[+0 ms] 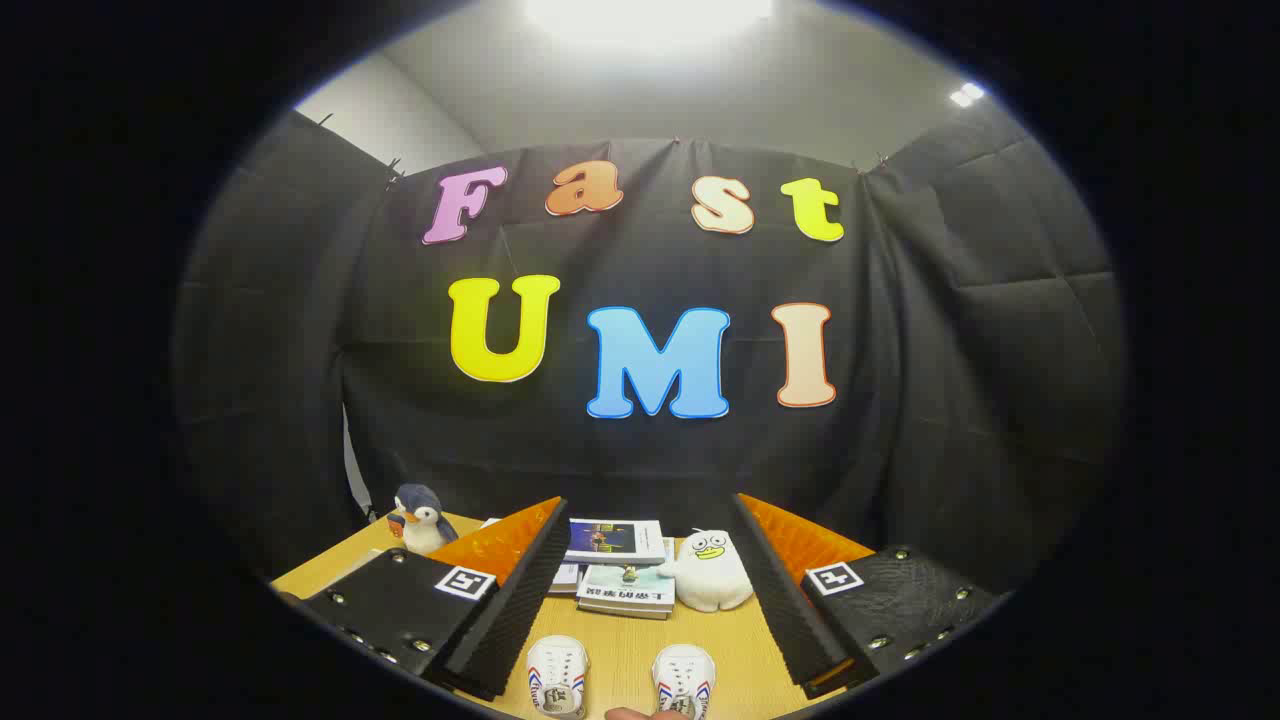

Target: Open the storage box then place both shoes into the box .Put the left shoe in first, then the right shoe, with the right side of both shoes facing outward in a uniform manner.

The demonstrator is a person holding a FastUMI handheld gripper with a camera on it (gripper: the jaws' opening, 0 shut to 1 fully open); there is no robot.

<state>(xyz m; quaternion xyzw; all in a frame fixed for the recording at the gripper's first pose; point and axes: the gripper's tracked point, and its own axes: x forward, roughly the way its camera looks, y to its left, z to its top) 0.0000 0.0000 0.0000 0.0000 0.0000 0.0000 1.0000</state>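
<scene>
Two shoes, left (557, 676) and right (684, 682), lay at the table's (630, 650) near edge, between your fingers | your gripper (640, 600) was spread wide, holding nothing | books (620, 565) and plush toy (712, 570) sat beyond.

Gripper (650, 590) fingers spread wide, so open tabletop (625, 655) between them. Two shoes (557, 675) (684, 682) sit low in that gap; books (615, 565), white plush (712, 572) and penguin (420, 518) crowd the far edge.
</scene>
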